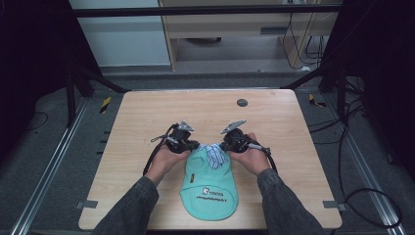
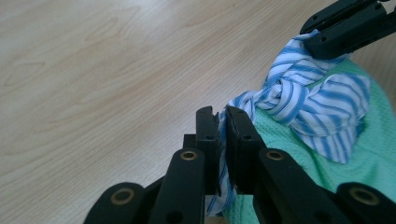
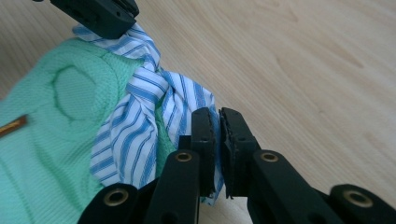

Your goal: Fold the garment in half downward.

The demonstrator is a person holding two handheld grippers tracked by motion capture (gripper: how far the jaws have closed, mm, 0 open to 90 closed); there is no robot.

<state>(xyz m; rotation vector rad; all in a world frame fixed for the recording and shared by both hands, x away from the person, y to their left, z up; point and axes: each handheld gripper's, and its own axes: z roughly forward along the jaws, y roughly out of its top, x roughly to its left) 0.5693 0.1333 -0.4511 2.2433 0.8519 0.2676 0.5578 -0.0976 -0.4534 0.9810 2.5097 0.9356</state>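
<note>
On the wooden table (image 1: 147, 127), I have the left gripper (image 2: 223, 122) and right gripper (image 3: 218, 122) each clamped on one end of the striped tie (image 2: 308, 100) knotted between them atop the green garment (image 1: 210, 181), so I'd pull outward evenly, keeping both ends pinched.

A garment (image 1: 209, 183) is laid at the lower centre of the table (image 1: 274, 122); a knotted cloth (image 1: 214, 154) is set on its upper end.

garment (image 1: 209, 188) print too small to read
</note>
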